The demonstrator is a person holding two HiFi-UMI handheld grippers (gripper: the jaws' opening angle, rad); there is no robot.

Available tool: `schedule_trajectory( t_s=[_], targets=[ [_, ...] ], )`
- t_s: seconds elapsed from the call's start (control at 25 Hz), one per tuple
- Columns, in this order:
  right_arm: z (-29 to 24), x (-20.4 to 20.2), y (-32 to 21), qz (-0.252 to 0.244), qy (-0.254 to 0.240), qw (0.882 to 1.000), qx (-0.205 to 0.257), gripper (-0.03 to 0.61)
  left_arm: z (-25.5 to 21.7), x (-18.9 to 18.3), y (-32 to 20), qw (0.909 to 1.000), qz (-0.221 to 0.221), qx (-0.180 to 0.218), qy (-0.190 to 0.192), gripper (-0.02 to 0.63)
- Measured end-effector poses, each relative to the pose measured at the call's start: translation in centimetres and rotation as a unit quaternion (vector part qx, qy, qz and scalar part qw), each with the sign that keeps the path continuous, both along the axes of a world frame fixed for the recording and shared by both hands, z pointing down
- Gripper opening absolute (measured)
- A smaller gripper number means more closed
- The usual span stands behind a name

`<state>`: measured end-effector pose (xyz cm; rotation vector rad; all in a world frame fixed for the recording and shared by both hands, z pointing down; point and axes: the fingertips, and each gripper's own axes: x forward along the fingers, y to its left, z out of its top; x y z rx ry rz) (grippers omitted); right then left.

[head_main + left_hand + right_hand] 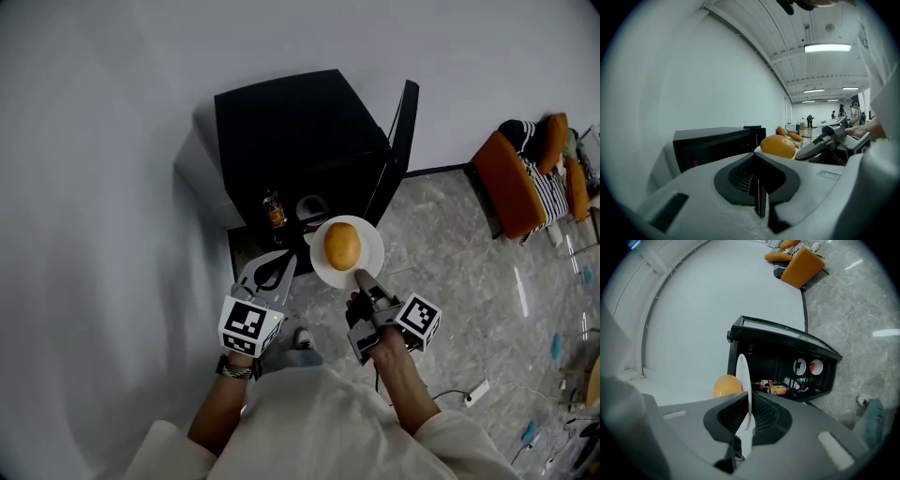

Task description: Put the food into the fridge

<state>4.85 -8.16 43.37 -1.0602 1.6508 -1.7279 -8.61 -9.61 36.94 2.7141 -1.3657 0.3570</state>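
The fridge (300,131) stood open, but nothing was in yet. The bun (342,245) sat on a plate (372,253) just before it, the plate's rim pinched in the right gripper (361,278). The left gripper (266,274) was closed and empty.

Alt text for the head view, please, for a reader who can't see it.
Seen from above, the right gripper clamps the rim of a white plate bearing a round orange-yellow food item, held in front of an open black fridge. The left gripper, shut and empty, is alongside.
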Motion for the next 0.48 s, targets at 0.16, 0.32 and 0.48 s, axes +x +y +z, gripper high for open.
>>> schedule_trajectory(
  t_s=[0.16, 0.32, 0.48],
  targets=[
    [0.7, -0.2, -1.6, 0.009, -0.005, 1.0, 0.0, 0.014, 0.4, 0.0, -1.2, 0.9999, 0.016, -0.006, -0.001, 0.005],
    [3.3, -0.9, -3.6, 0.022, -0.003, 1.0, -0.005, 0.014, 2.0, -0.1, -2.3, 0.9991, 0.041, -0.013, -0.004, 0.005],
    [6.6, -1.8, -6.0, 0.023, -0.003, 1.0, -0.002, 0.015, 4.8, -0.3, -3.3, 0.9984, 0.052, -0.023, 0.001, 0.005]
  ],
)
